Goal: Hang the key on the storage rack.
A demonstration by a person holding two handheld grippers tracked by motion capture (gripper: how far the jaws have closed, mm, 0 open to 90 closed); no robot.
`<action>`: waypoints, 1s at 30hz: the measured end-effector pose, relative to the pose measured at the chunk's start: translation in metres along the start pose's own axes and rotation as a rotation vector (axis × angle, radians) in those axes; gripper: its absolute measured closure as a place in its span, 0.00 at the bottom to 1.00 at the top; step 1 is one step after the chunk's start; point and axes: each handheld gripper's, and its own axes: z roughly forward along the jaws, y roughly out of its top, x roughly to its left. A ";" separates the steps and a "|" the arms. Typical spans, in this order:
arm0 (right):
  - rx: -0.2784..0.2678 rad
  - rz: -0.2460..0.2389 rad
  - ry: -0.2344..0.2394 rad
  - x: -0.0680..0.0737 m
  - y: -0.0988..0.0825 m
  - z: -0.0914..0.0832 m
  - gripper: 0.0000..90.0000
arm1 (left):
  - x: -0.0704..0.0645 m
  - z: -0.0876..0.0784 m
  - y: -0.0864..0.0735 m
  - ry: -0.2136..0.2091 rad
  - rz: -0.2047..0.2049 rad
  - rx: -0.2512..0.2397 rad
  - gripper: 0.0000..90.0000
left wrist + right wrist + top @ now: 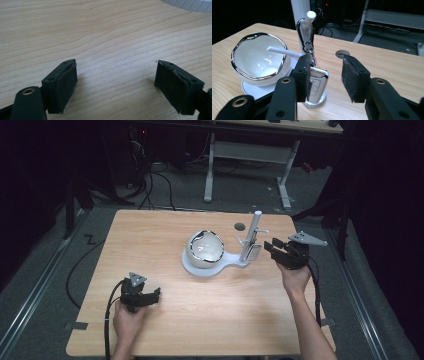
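Observation:
A white bowl with a silver rim (pixel 205 248) (pixel 259 58) sits on the round base of a white stand (pixel 202 269). From a peg on the stand's upright post (pixel 252 232) (pixel 300 15) hangs a car key fob (pixel 317 83) (pixel 254 251) on a carabiner (pixel 305 33). My right gripper (pixel 270 246) (pixel 325 75) is open just right of the post, its left jaw in front of the fob, nothing gripped. My left gripper (pixel 157 295) (pixel 116 83) is open low over bare table at the front left.
The wooden table (pixel 165 240) has a round cable hole (pixel 240 226) (pixel 342 53) behind the stand. Another desk's white legs (pixel 209 170) and cables stand on the floor beyond. Tape marks the table's front-left edge (pixel 75 325).

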 end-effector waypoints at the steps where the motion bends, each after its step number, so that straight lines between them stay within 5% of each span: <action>1: -0.001 0.003 -0.002 -0.001 -0.001 -0.002 0.64 | 0.000 0.000 0.000 0.000 0.000 0.001 0.21; 30: -0.034 0.031 -0.015 -0.010 -0.018 -0.033 0.62 | 0.000 0.000 0.000 0.001 0.001 0.001 0.21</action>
